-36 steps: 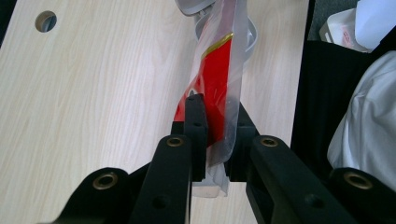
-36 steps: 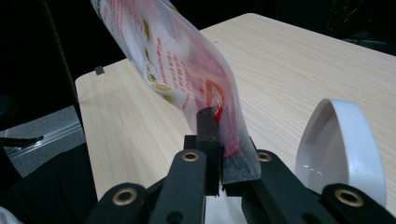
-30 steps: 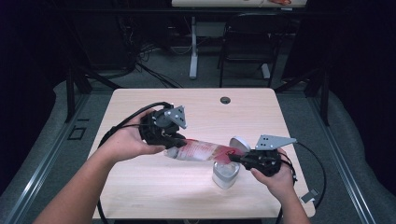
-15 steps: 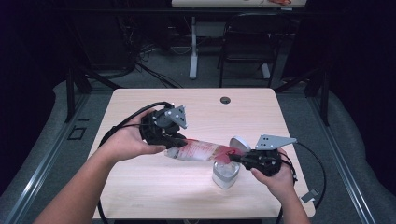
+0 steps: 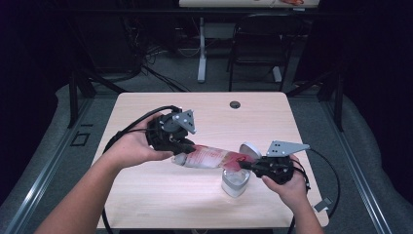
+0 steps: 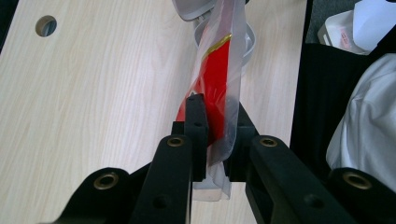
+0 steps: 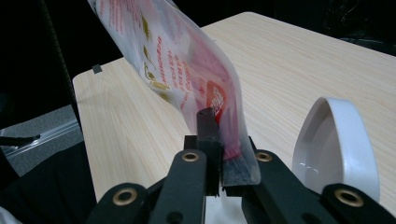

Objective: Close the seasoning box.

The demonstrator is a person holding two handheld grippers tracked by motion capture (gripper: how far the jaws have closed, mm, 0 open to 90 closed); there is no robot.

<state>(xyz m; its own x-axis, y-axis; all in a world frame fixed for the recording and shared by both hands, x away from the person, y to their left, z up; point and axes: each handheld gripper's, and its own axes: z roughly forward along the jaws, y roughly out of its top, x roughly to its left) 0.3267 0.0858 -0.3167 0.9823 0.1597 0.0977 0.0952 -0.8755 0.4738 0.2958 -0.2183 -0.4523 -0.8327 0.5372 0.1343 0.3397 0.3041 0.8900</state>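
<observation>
Above the table's [image 5: 160, 204] near half, one clear plastic pouch [image 5: 209, 157] with red print hangs stretched between two grippers. At about nine o'clock of the pouch, the left gripper [image 5: 187, 146] has its jaws nearly closed on one end; in the left gripper view the film [image 6: 223, 84] sits pinched between both black fingers [image 6: 196, 126], running away toward twelve o'clock. At three o'clock of the pouch, the right gripper [image 5: 246, 165] is clamped tight on the other end, the thin edge squeezed flat between its fingers [image 7: 208, 135]. The pouch is glossy, crinkled, flat, with gold lettering. Below the right end stands one white round container [image 5: 235, 183], smooth and hard, its hinged lid [image 7: 343, 144] raised. The table is pale wood grain with one round hole [image 5: 235, 104].
</observation>
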